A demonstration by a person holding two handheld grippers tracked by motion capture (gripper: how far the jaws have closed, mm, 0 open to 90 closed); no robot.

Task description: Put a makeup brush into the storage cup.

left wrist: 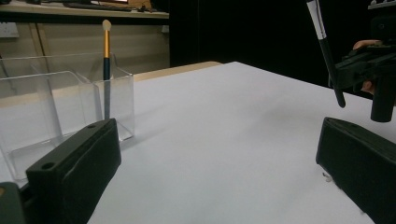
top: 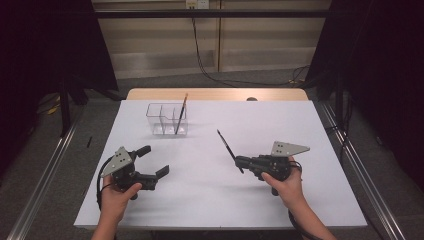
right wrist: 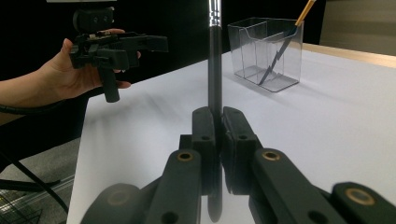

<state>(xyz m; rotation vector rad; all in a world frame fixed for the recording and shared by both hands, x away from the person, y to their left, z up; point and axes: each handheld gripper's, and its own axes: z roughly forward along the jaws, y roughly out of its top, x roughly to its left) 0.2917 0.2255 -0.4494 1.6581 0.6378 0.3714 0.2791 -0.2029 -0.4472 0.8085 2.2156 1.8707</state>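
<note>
Carrying the black brush to the clear organizer

I am working over the white table (top: 210,200) toward the clear organizer (top: 167,120), already holding a gold-handled brush (top: 181,114). My left gripper (top: 156,161) is waiting with jaws apart, while my right gripper (top: 238,162) is clamping the black brush (top: 226,144); I am keeping it upright and aiming for a free compartment.

White table (top: 300,125) with a wooden strip (top: 215,94) along the far edge. Behind it a beige wall, 1 black cable (top: 200,55) hanging down from a socket (top: 196,4), dark curtains (top: 380,60) both sides, grey floor.
</note>
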